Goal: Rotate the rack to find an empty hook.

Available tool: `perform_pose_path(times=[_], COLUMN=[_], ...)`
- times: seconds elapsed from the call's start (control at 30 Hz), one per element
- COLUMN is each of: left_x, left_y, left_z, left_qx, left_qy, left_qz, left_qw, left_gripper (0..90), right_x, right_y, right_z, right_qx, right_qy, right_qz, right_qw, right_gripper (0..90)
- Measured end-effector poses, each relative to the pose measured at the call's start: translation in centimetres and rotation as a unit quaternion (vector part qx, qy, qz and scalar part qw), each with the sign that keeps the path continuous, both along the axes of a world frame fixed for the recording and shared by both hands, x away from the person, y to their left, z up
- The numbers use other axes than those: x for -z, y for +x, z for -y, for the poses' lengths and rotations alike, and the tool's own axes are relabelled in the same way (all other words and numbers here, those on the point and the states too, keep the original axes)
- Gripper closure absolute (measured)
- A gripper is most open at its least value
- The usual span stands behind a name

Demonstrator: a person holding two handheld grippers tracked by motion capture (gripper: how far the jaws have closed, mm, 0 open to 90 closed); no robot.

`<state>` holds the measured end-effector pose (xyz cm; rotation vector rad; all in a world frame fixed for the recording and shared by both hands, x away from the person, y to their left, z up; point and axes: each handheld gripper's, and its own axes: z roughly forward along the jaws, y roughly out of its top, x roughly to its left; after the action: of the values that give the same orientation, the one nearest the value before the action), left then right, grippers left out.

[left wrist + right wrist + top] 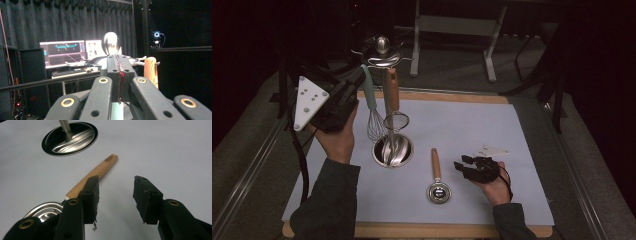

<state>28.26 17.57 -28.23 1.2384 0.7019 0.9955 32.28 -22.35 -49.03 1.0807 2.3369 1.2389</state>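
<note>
Pale blue matting covers the table, and the mint-handled wire whisk hangs right beside the chrome utensil stand. Left gripper is clamped tight at the whisk's handle top, up by the stand's hooks. I'd say steady the loop onto a hook. Right gripper gapes, nothing held, right of the stand near the wooden-handled steel ladle; plenty of bare mat beyond.

From my high view the white mat is lit from overhead while everything around it sinks into near-black. My left gripper view is dim and grainy, with two monitors glowing overexposed. My right gripper view is bright, soft-shadowed, and slightly blurred.
</note>
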Motion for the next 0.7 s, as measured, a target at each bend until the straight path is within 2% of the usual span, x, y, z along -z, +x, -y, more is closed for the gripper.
perform_pose_path(times=[0.7], left_x=[-0.5], left_y=[1.2], left_z=[-1.1], left_qx=[-0.025], left_qy=[-0.002], left_qz=[-0.013], left_qw=[0.9996], left_gripper=[89.8], right_x=[0.2], right_y=[0.1], right_z=[0.0], right_qx=[-0.004], right_qy=[-0.004], right_qz=[-0.002], right_qw=[1.0000], right_gripper=[56.2])
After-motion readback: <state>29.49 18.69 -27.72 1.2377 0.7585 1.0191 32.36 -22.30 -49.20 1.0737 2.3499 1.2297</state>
